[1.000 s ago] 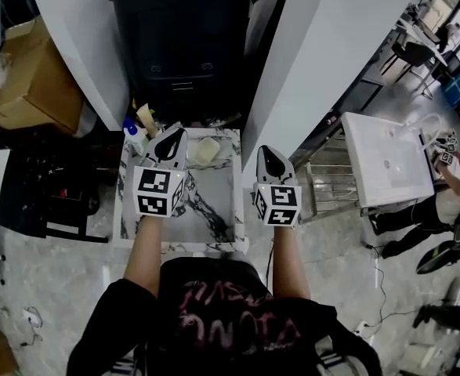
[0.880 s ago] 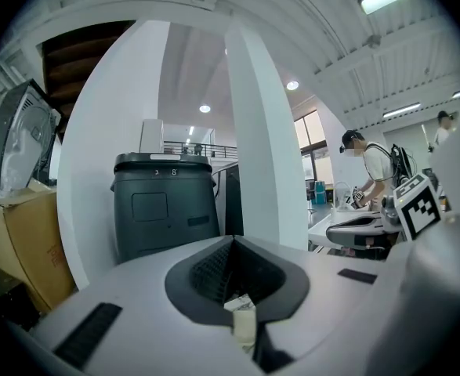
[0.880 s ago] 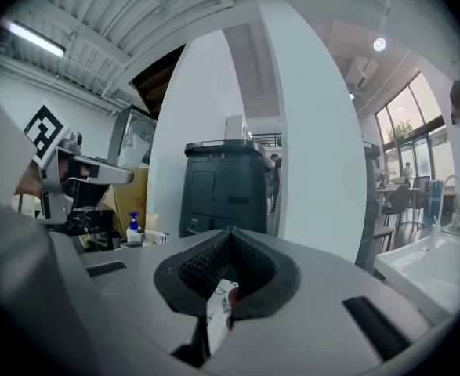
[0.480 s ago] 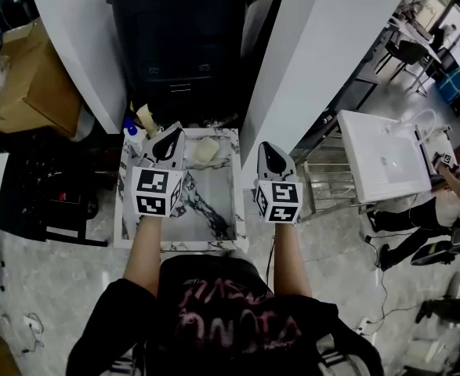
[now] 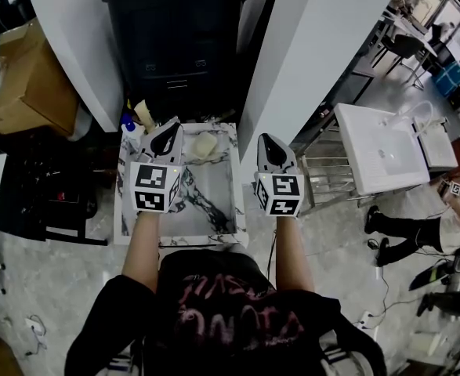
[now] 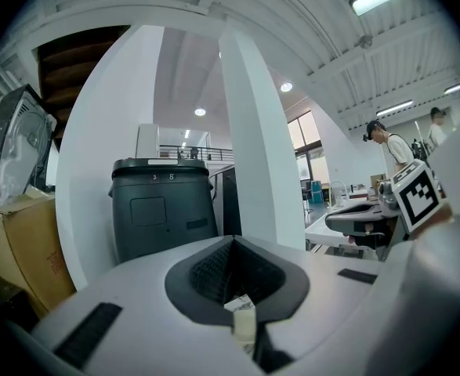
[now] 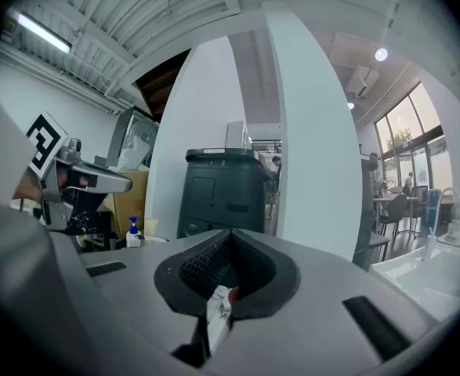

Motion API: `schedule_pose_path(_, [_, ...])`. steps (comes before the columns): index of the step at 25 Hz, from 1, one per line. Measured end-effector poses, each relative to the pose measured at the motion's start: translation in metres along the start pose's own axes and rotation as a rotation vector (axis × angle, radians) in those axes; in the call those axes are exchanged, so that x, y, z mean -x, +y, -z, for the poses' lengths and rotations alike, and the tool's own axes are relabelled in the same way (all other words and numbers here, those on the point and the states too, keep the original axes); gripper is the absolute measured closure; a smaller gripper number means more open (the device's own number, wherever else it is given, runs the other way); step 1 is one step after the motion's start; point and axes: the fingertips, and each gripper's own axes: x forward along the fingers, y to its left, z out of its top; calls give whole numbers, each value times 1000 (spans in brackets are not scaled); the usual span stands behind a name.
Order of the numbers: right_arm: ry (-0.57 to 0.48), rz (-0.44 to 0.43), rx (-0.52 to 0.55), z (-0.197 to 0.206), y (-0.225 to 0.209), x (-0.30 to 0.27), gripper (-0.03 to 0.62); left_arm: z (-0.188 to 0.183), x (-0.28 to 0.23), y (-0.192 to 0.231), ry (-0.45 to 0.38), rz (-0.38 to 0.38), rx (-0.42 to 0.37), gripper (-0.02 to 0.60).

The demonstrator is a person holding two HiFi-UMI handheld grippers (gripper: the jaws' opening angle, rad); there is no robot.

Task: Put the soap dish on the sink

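Head view: marbled sink [image 5: 208,204], left claw [image 5: 171,130] and right claw [image 5: 266,142] both clenched empty, soap dish [image 5: 206,146] on the far rim.
Left claw's tip sits just beside the dish; a shut swing could knock it off.

The head view shifts: the marble sink [image 5: 238,202] and the white basin [image 5: 378,151] at the right now sit slightly higher in the frame. The right gripper [image 5: 265,139] edges a little toward the far side, beside the sink's right rim. At the far right, the second person [image 5: 394,229] moves nearer. That person's hand with a marker cube [image 5: 454,188] leaves the basin's right end and now hangs apart from it, on its near side.
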Motion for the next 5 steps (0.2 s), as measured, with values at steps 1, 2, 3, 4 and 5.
schedule_pose_path(1, [-1, 0, 1, 0, 0, 0, 584, 0, 0, 0, -1, 2, -1, 568])
schedule_pose_path(2, [0, 0, 1, 0, 1, 1, 585, 0, 1, -1, -1, 4, -3, 568])
schedule_pose_path(3, [0, 0, 1, 0, 1, 1, 585, 1, 1, -1, -1, 6, -4, 568])
schedule_pose_path(4, [0, 0, 0, 0, 2, 1, 585, 1, 2, -1, -1, 7, -5, 568])
schedule_pose_path(5, [-1, 0, 0, 0, 3, 1, 585, 1, 2, -1, -1, 8, -6, 568])
